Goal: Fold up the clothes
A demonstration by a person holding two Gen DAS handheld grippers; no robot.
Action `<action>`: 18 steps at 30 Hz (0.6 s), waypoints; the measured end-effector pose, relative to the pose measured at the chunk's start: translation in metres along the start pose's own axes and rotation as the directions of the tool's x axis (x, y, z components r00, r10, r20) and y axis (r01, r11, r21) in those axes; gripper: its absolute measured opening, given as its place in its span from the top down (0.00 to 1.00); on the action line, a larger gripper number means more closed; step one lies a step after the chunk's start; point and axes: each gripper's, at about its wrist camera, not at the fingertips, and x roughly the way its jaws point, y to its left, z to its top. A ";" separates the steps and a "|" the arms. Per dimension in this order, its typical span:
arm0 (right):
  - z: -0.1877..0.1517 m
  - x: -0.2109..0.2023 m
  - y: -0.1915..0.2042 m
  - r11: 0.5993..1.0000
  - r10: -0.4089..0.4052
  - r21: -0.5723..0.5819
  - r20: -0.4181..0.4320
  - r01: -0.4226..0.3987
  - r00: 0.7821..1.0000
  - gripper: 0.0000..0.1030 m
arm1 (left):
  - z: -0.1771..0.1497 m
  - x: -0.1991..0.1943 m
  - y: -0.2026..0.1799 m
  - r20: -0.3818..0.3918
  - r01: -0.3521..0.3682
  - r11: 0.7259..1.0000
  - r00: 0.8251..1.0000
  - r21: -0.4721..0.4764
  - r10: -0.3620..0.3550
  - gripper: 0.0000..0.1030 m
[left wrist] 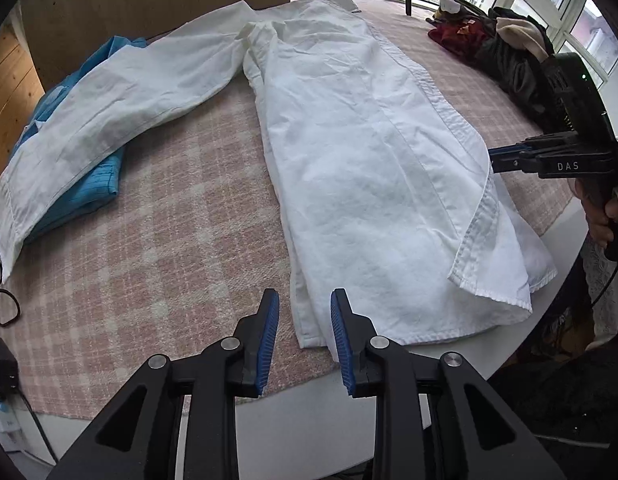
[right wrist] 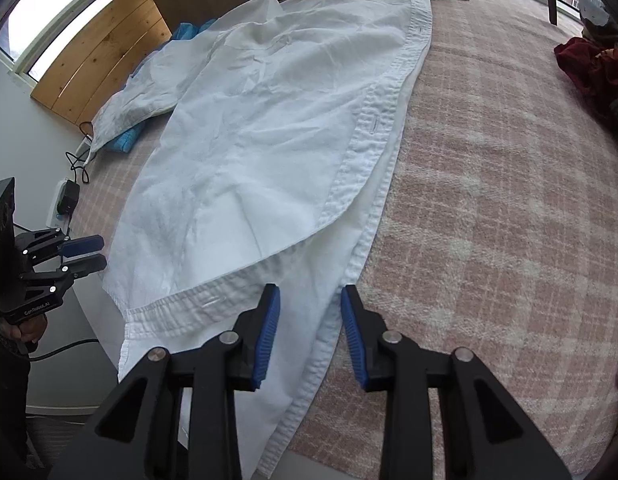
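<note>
The shirt (left wrist: pixel 349 152) lies lengthwise on the pink cloth (left wrist: pixel 169 220), 1 sleeve (left wrist: pixel 109 112) flung far left. My 2 grippers, left (left wrist: pixel 304 338) and right (right wrist: pixel 310 336), hang spread at its near hem, holding nothing; I should pinch both layers evenly.

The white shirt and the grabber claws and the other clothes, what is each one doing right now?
white shirt: spread flat on the checked blanket, one side folded over, one sleeve stretched out sideways.
blue garment: lying flat, partly under that sleeve.
pile of dark clothes: heaped, not folded.
left gripper: open, at the shirt's hem, holding nothing.
right gripper: open, over the shirt's bottom edge, holding nothing.
</note>
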 end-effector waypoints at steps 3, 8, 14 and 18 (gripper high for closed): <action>0.000 0.001 0.001 1.000 -0.008 -0.013 0.007 0.008 1.000 0.96 | -0.002 0.009 -0.010 -0.033 -0.010 0.999 0.999 0.039 0.011 0.76; -0.001 -0.010 -0.004 1.000 0.024 0.009 0.033 -0.024 0.999 0.97 | -0.004 0.007 -0.012 -0.019 -0.021 0.998 1.000 0.055 0.022 0.97; -0.005 -0.008 0.000 1.000 -0.028 -0.003 0.045 0.028 0.999 0.97 | -0.009 0.005 0.006 -0.043 -0.099 0.995 0.994 0.003 0.099 1.00; -0.005 -0.007 0.003 0.994 -0.102 -0.030 0.003 0.102 0.995 0.94 | -0.015 0.008 0.007 -0.057 -0.101 0.995 0.993 -0.003 0.101 1.00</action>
